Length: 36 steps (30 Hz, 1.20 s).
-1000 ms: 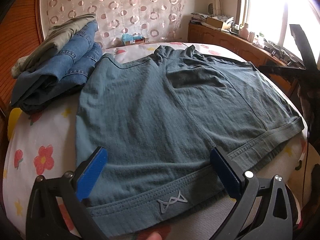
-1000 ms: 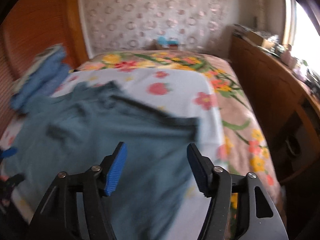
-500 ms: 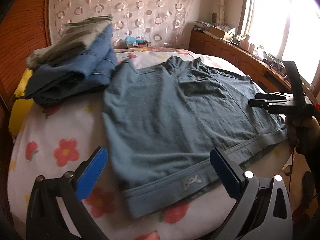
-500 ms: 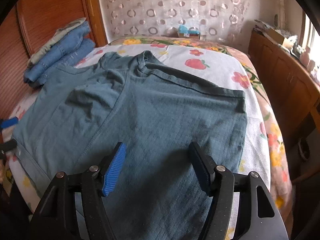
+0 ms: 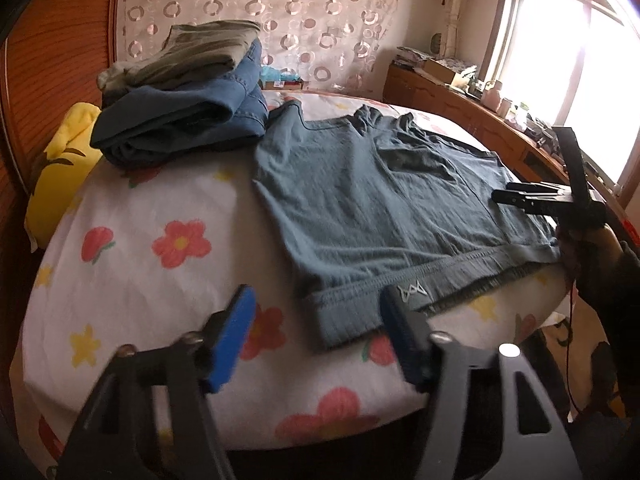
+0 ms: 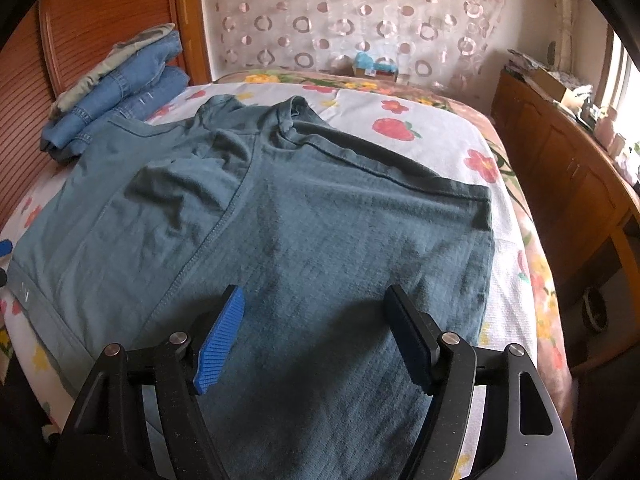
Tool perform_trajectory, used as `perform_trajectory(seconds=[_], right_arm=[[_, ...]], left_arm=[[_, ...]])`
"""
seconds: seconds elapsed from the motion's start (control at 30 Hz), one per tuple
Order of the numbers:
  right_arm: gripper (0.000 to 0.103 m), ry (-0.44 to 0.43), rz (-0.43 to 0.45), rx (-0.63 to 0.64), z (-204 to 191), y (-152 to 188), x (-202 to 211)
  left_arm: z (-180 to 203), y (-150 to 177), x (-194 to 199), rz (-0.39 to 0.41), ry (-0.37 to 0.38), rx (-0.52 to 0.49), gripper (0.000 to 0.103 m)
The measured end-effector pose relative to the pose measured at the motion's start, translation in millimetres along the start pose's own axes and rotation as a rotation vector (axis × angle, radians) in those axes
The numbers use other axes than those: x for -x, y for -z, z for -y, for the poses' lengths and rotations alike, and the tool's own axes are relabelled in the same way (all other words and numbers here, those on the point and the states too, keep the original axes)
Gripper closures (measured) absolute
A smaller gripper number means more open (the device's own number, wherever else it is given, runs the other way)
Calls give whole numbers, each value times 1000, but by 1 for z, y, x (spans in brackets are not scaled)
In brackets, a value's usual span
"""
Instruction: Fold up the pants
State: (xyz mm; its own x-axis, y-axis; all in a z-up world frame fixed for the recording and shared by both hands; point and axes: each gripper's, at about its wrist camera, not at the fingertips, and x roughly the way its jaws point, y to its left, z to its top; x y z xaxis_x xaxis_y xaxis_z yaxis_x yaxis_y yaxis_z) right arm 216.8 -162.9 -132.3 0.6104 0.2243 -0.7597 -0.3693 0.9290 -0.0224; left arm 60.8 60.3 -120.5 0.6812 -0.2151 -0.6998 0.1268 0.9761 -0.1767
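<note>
Two unclenched hand-held grippers, left (image 5: 316, 340) closing, right (image 6: 314, 334); yellow cushion (image 5: 60, 168) left-view only.

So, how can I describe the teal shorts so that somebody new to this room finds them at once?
Start from the bed with the flowered sheet. The teal shorts lie spread flat in the middle of it, with the waistband at the near edge. Unlike the folded jeans and the olive garment stacked by the wooden headboard, they are unfolded.

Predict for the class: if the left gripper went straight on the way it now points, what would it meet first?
Probably the waistband corner of the teal shorts, lying just ahead of the closing left gripper on the floral bedsheet; depth is unclear.
</note>
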Motion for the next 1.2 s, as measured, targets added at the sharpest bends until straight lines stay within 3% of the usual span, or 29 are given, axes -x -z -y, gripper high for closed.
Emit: perform_trajectory(seconds=[0.1, 0.4, 0.43, 0.5, 0.6, 0.67, 0.93, 1.2], right_arm=[[29, 1, 0, 0, 0, 0, 0], [29, 3, 1, -5, 2, 0, 0], [29, 4, 1, -5, 2, 0, 0], [29, 3, 2, -6, 2, 0, 0], [29, 4, 1, -5, 2, 0, 0], [29, 6, 1, -3, 1, 0, 0], [29, 6, 7, -8, 3, 0, 2], [32, -24, 122, -60, 12, 8, 46]], left_arm=[[2, 1, -3, -10, 4, -3, 54], [6, 3, -8, -23, -4, -18, 57], [6, 3, -8, -23, -6, -20, 60], [7, 2, -9, -26, -3, -21, 79], [9, 0, -7, -19, 10, -26, 95], [12, -5, -4, -6, 20, -32, 99], [43, -42, 7, 56, 68, -99, 101], [106, -85, 0, 80, 152, -222, 101]])
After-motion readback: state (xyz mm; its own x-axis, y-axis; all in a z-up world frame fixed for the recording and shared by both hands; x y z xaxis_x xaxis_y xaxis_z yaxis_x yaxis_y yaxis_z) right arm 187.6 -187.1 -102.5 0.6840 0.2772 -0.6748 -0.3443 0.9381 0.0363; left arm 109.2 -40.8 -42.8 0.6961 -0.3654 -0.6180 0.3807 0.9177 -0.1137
